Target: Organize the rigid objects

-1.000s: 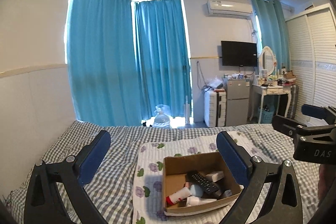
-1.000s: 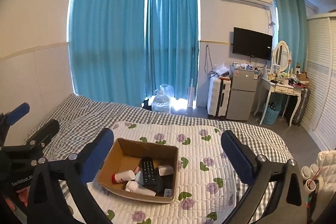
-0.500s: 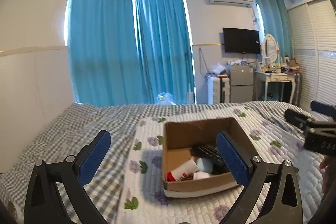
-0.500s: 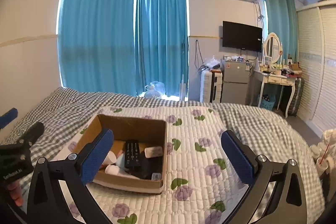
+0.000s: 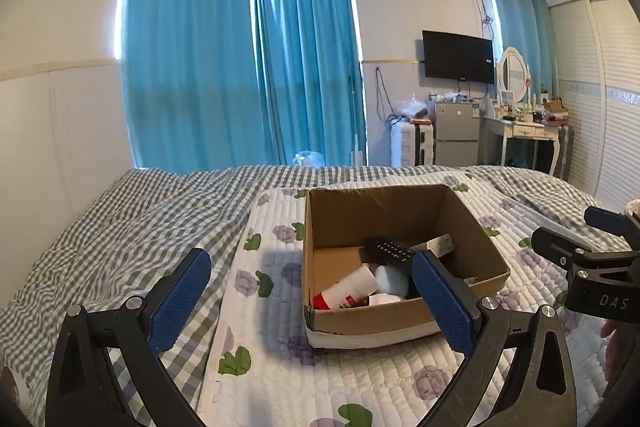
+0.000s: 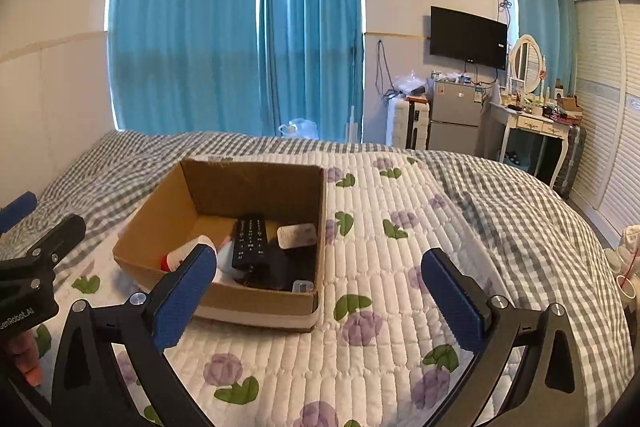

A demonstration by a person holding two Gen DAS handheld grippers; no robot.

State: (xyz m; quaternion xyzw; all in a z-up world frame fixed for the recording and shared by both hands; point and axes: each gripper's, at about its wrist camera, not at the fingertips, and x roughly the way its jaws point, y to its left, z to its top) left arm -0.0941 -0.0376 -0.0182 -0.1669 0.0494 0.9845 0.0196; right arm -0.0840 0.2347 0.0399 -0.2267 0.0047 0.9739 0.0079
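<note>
A gingham bed [image 5: 132, 227] carries a floral quilt [image 6: 400, 267] bearing a cardboard box [image 6: 256, 303].

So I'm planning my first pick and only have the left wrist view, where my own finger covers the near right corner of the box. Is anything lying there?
Observer: Yes. The right wrist view shows a small clear case lying in that corner of the cardboard box.
Operator: And is the right gripper carrying anything?
Observer: No. The right gripper is open wide and holds nothing.
</note>
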